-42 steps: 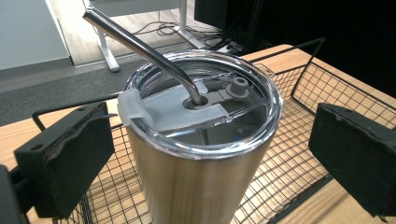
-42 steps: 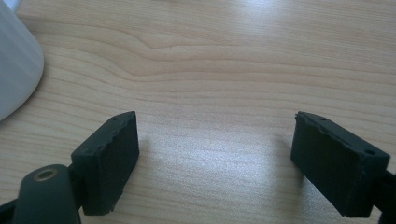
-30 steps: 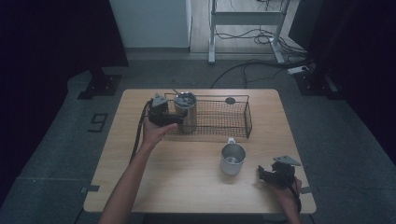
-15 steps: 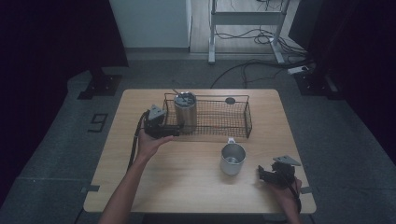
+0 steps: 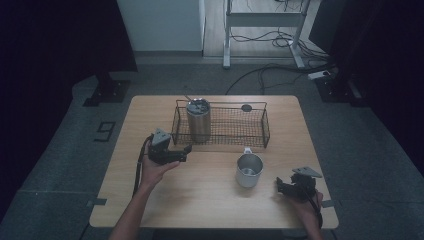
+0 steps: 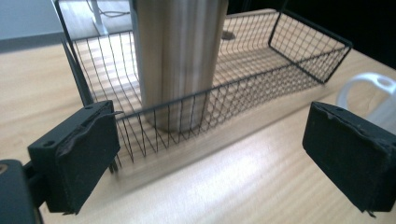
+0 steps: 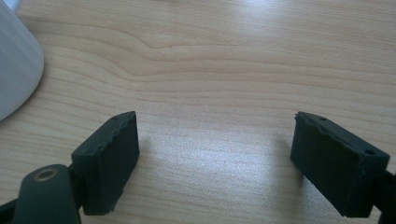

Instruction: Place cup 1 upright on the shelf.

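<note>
- Nearest me, the right claw (image 5: 296, 186) rests wide open and empty on the pale wooden desk (image 5: 200, 200), just right of the small steel mug (image 5: 248, 169).
- Left of the mug, the left claw (image 5: 172, 152) gapes empty.
- Beyond, the tall steel tumbler (image 5: 198, 120) stands upright inside the black wire basket (image 5: 235, 127); I'd judge the mug goes next.
- Farther off: grey floor, cables, dark curtains.

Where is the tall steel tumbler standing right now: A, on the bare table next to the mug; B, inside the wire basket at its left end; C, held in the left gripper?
B: the tumbler stands upright inside the wire basket, at its left end, and the left gripper is open and clear of it.
</note>
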The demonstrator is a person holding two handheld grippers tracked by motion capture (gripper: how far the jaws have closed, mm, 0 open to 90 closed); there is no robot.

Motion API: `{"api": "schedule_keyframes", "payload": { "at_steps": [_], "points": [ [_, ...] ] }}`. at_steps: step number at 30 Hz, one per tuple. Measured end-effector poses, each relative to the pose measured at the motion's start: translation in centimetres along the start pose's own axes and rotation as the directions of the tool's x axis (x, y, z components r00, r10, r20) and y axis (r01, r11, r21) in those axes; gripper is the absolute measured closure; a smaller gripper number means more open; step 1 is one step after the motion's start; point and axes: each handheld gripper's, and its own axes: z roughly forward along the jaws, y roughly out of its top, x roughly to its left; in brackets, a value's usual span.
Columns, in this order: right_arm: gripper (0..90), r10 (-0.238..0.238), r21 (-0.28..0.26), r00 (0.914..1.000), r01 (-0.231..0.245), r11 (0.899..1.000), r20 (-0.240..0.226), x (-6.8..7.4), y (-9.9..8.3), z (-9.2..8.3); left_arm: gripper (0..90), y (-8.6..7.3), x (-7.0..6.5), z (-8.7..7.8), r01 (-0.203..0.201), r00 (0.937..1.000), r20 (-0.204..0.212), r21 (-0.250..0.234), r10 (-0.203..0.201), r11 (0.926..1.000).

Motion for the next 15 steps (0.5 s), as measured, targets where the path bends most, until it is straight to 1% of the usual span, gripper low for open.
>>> {"api": "schedule_keyframes", "payload": {
  "at_steps": [2,3,4,8,10,13,14,15],
  "points": [
    [14.9,0.000,0.000,1.0000,0.000,1.000,0.000,0.0,0.0,0.0,3.8,-0.3,-0.1,-0.1,0.000,1.0000,0.001,0.006,0.000,1.0000],
    [14.9,0.000,0.000,1.0000,0.000,1.000,0.000,0.0,0.0,0.0,3.8,-1.0,-0.3,-0.4,0.009,0.9999,0.013,0.017,-0.009,0.9998],
    [14.9,0.000,0.000,1.0000,0.000,1.000,0.000,0.0,0.0,0.0,3.7,-1.0,-0.3,-0.4,0.009,0.9999,0.013,0.017,-0.009,0.9998],
    [14.9,0.000,0.000,1.0000,0.000,1.000,0.000,0.0,0.0,0.0,3.8,-3.1,-0.7,-0.7,0.014,0.9997,0.017,0.046,-0.015,0.9989],
    [14.9,0.000,0.000,1.0000,0.000,1.000,0.000,0.0,0.0,0.0,4.1,-3.4,-0.7,-0.7,0.017,0.9997,0.019,0.050,-0.018,0.9986],
    [14.9,0.000,0.000,1.0000,0.000,1.000,0.000,0.0,0.0,0.0,4.1,-4.9,-0.9,-0.9,0.025,0.9994,0.022,0.073,-0.027,0.9970],
    [14.9,0.000,0.000,1.0000,0.000,1.000,0.000,0.0,0.0,0.0,4.0,-4.9,-0.9,-0.9,0.025,0.9994,0.022,0.073,-0.027,0.9970],
    [14.9,0.000,0.000,1.0000,0.000,1.000,0.000,0.0,0.0,0.0,4.0,-5.4,-1.0,-1.1,0.020,0.9995,0.023,0.085,-0.022,0.9962]
  ]
}}
